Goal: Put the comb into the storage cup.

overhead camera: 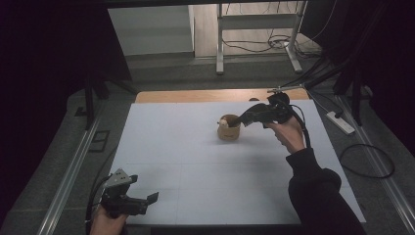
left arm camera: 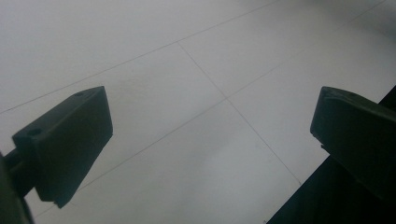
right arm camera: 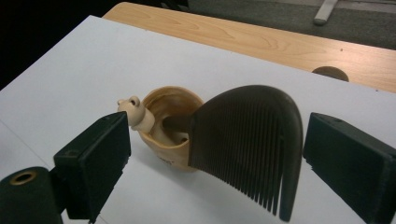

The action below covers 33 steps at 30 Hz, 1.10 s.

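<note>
A small tan wooden cup (right arm camera: 170,105) with a little carved head (right arm camera: 136,112) on its rim stands on the white sheet (overhead camera: 195,161), toward the back middle. A dark brown comb (right arm camera: 247,135) leans out of it, handle down inside, teeth pointing toward the camera. My right gripper (right arm camera: 219,140) is open, one jaw on each side of the comb without touching it. From above, the right gripper (overhead camera: 241,120) reaches the cup (overhead camera: 228,129) from the right. My left gripper (overhead camera: 147,197) is open at the sheet's front left corner, nothing between its jaws (left arm camera: 210,116).
Behind the sheet a strip of bare wooden tabletop (overhead camera: 195,95) shows, with a round hole (right arm camera: 330,73) in it. On the floor lie a power strip (overhead camera: 340,122) and cables at the right, and a metal frame (overhead camera: 220,49) stands beyond the table.
</note>
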{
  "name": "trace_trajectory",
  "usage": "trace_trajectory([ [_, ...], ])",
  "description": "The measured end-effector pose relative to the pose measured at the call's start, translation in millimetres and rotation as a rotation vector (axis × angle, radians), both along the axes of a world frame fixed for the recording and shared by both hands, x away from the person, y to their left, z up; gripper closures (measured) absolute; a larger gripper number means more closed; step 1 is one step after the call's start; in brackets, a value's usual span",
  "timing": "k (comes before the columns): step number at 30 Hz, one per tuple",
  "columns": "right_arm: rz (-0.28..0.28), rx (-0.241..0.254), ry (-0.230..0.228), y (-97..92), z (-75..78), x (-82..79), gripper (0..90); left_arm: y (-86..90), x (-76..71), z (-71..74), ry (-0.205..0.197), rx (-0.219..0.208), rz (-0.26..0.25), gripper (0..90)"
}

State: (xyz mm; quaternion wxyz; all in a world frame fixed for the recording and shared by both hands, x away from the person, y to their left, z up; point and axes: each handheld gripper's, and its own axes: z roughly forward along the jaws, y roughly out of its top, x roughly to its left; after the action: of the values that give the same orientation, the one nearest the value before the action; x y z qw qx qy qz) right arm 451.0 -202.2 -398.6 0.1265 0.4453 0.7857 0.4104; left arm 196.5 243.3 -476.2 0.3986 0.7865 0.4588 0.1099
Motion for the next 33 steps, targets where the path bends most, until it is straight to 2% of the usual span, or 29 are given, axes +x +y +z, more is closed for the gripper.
trace_trajectory([
  [9, 0.029, -0.005, -0.03, -2.7, -1.9, -10.6, 1.9, 0.1, -0.1, 0.0, 0.0, -0.001, 0.001, 0.0],
  [21, 0.051, -0.031, -0.076, -6.6, -3.7, -23.8, 0.0, 0.6, 0.1, 0.0, 0.001, -0.005, 0.002, 0.0],
  [33, 0.054, -0.047, -0.091, -7.5, -7.0, -33.0, 0.0, 1.1, 0.2, 0.1, 0.002, -0.008, 0.002, 0.0],
])
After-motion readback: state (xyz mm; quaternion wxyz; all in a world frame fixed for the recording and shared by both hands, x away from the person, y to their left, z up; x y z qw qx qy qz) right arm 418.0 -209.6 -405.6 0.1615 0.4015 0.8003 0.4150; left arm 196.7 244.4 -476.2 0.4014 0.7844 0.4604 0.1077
